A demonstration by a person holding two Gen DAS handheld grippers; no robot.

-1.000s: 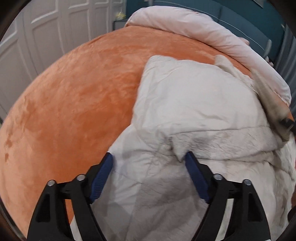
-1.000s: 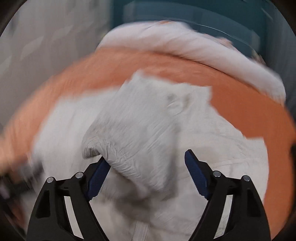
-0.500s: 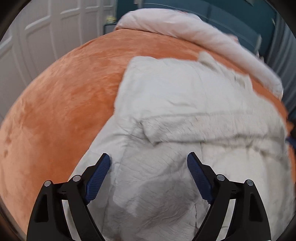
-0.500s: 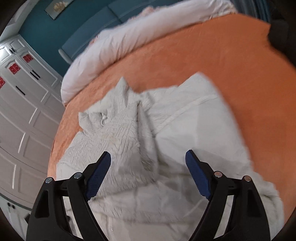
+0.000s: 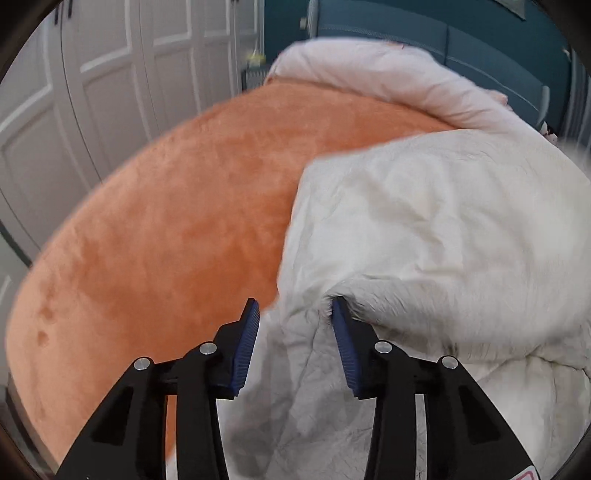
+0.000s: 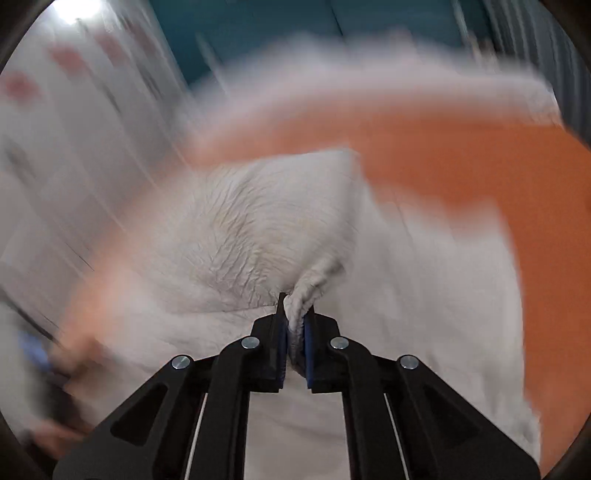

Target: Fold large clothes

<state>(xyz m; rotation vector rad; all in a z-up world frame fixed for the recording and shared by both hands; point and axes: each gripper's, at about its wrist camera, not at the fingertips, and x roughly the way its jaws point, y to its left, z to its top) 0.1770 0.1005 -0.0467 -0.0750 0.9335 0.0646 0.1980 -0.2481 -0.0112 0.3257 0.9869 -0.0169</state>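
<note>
A large cream-white garment (image 5: 424,229) lies crumpled on the orange bed cover (image 5: 166,229). My left gripper (image 5: 293,314) is partly closed around a fold at the garment's left edge; cloth sits between the blue pads with a gap still showing, and the right pad (image 5: 341,332) touches a ridge of fabric. In the right wrist view, my right gripper (image 6: 295,317) is shut on a bunched edge of the garment (image 6: 258,229), which lifts up from the pinch. That view is blurred by motion.
A rolled pale pink duvet (image 5: 388,77) lies along the far edge of the bed. White wardrobe doors (image 5: 92,74) stand at the left, a teal wall (image 5: 406,22) behind. The orange cover (image 6: 480,166) spreads to the right of the garment.
Both grippers were wide open over the garment. The right has closed on a bunched edge and is swinging fast. The left has narrowed onto a fold at the garment's left edge.
</note>
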